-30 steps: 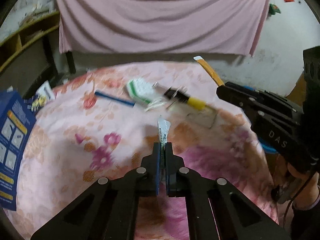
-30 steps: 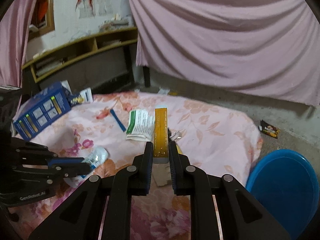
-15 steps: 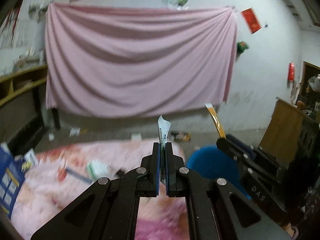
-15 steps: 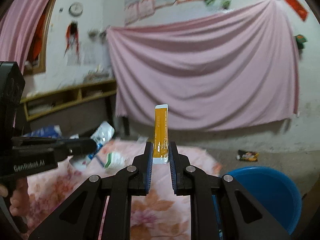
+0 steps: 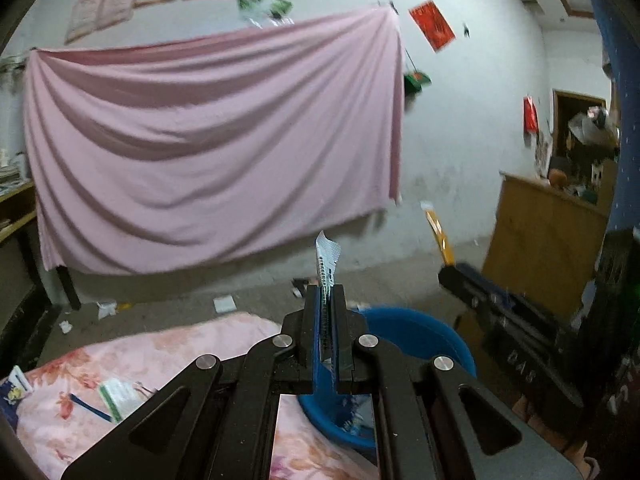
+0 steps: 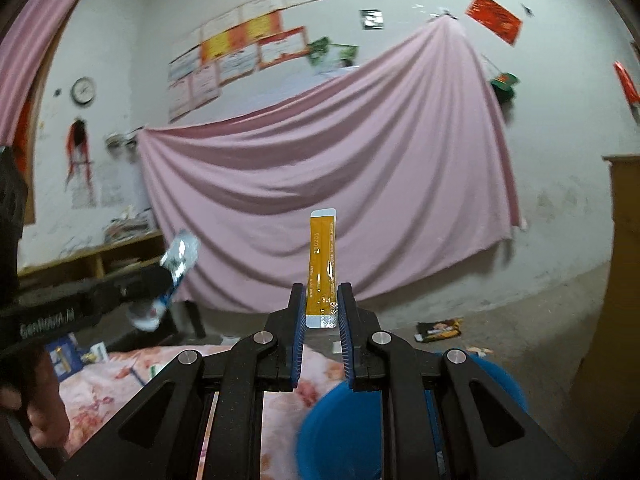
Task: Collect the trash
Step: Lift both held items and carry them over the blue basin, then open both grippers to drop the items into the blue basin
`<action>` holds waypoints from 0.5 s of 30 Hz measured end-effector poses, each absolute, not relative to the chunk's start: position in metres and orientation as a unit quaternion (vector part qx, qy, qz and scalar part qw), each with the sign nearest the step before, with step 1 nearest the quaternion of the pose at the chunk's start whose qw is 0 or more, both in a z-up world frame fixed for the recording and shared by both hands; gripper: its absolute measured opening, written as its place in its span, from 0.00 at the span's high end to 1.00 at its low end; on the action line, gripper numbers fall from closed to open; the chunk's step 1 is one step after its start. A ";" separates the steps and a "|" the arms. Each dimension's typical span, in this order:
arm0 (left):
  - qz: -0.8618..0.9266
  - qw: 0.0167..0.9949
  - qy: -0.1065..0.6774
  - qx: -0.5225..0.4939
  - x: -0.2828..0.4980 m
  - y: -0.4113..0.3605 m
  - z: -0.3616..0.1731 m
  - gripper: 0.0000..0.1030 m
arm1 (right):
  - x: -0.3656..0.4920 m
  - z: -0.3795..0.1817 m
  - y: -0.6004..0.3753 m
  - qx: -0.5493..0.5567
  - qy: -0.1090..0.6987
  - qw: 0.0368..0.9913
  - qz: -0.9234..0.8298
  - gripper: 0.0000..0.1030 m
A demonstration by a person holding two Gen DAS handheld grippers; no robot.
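Note:
My left gripper [image 5: 326, 294] is shut on a white and blue wrapper [image 5: 327, 256] that sticks up edge-on between its fingers. The wrapper also shows in the right wrist view [image 6: 176, 268]. My right gripper [image 6: 322, 292] is shut on an orange sachet [image 6: 321, 268] that stands upright; it also shows in the left wrist view [image 5: 439, 234]. Both grippers are raised above the blue bin [image 5: 416, 332], which lies just below and ahead of the fingers [image 6: 496, 380]. The left gripper is to the left of the right one.
The table with a pink floral cloth [image 5: 168, 356] is at lower left and holds a green and white packet [image 5: 116, 396] and a blue stick [image 5: 90, 406]. A wooden cabinet [image 5: 544, 240] stands at right. Scraps lie on the floor [image 6: 438, 328]. A pink sheet [image 5: 208, 152] hangs behind.
Both grippers have lifted off the table and swung right, each keeping its piece of trash. The blue bin is now under the fingers. The table has dropped to the lower left.

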State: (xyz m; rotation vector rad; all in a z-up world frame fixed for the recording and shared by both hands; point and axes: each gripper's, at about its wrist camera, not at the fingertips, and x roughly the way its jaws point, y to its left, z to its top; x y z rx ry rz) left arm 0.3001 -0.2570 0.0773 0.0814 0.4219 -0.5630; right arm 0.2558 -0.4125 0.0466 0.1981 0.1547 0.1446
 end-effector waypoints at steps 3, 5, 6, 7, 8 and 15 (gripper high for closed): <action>-0.285 0.930 0.228 0.036 0.303 -0.273 0.072 0.98 | 0.258 0.046 -0.427 0.116 0.084 0.988 0.056 0.87; -0.289 0.925 0.243 0.032 0.308 -0.280 0.068 0.98 | 0.261 0.044 -0.434 0.124 0.093 0.987 0.049 0.87; -0.291 0.923 0.250 0.030 0.310 -0.284 0.067 0.98 | 0.262 0.042 -0.437 0.126 0.100 0.986 0.044 0.87; -0.293 0.921 0.257 0.028 0.312 -0.287 0.066 0.98 | 0.264 0.040 -0.441 0.128 0.108 0.985 0.040 0.87; -0.294 0.918 0.264 0.026 0.313 -0.290 0.064 0.98 | 0.265 0.038 -0.445 0.131 0.114 0.984 0.037 0.87; -0.300 0.905 0.300 0.016 0.318 -0.304 0.054 0.97 | 0.275 0.026 -0.458 0.152 0.159 0.975 0.021 0.86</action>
